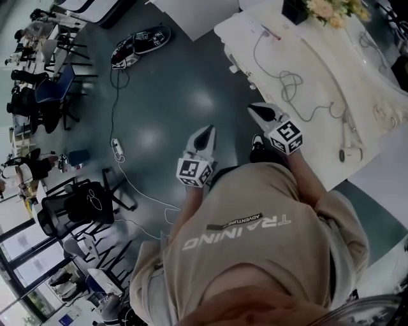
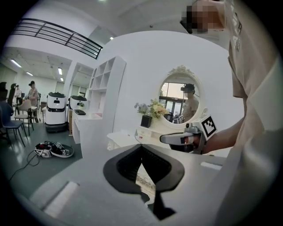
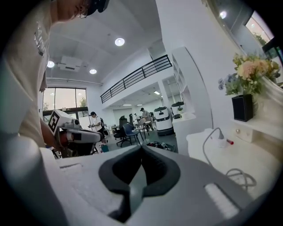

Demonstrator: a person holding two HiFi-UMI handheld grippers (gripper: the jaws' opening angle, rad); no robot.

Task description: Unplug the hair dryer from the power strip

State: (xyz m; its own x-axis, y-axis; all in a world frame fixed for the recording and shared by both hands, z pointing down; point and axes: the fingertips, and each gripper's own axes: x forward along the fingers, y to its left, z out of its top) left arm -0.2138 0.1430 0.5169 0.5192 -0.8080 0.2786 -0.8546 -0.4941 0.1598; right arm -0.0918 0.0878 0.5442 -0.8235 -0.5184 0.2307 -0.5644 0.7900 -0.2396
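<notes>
In the head view a white hair dryer [image 1: 349,145] lies on the white vanity table [image 1: 319,146] at the right. Its grey cord [image 1: 290,79] loops back across the top to a white plug [image 1: 264,32] beside a small red mark at the far end. The right gripper view shows that plug [image 3: 219,140] upright on the table; the strip under it blends into the white top. My left gripper [image 1: 203,137] and right gripper [image 1: 264,113] hang over the dark floor, short of the table. Both are shut with nothing between them, as seen in the left gripper view [image 2: 141,148] and the right gripper view [image 3: 141,149].
A black pot of flowers [image 1: 299,9] stands at the table's far end beneath a round mirror [image 2: 183,99]. On the floor to the left lie a cable with a floor power strip [image 1: 116,148] and a marked device [image 1: 140,44]. Black chairs [image 1: 76,207] stand at left.
</notes>
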